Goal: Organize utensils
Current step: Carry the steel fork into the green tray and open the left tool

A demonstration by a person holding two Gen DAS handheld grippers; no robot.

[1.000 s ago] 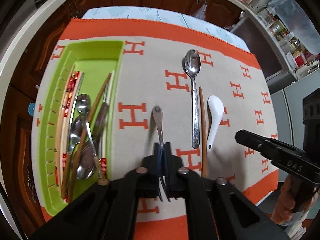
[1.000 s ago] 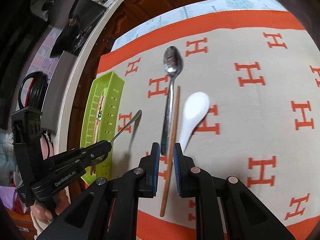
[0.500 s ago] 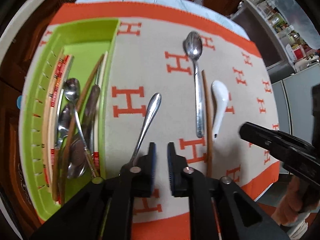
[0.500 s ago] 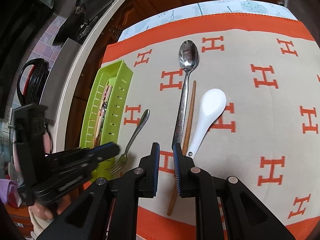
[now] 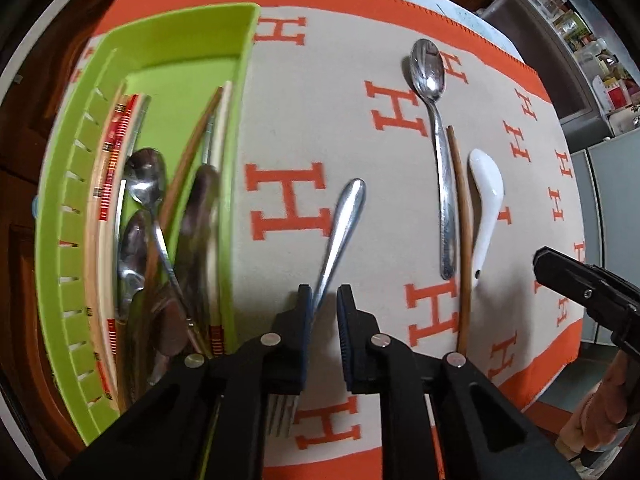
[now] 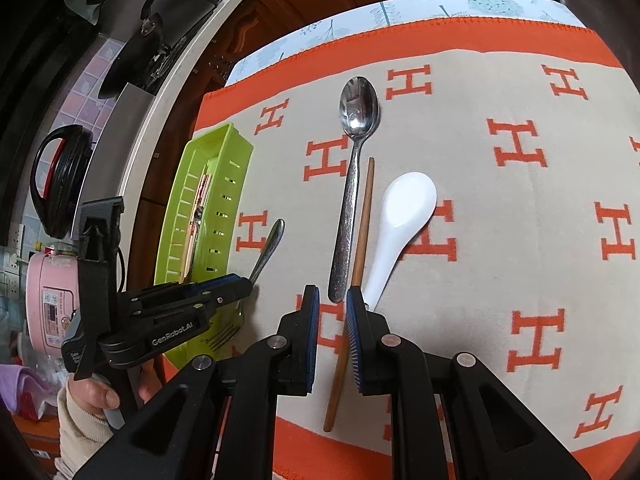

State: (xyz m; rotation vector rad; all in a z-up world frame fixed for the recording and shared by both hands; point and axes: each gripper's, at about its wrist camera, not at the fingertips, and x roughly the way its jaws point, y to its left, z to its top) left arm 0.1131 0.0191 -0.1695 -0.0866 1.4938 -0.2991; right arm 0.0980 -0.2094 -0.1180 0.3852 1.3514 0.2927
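Fork (image 5: 344, 220) lies between parted left gripper (image 5: 325, 304) jaws, apparently loose; right gripper (image 6: 333, 312) open over chopstick (image 6: 352, 292).

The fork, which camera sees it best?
The left wrist view: the fork shows from its shiny handle down to the tines, lying between the open left gripper fingers. The right wrist view shows only its handle tip and some tines behind that gripper.
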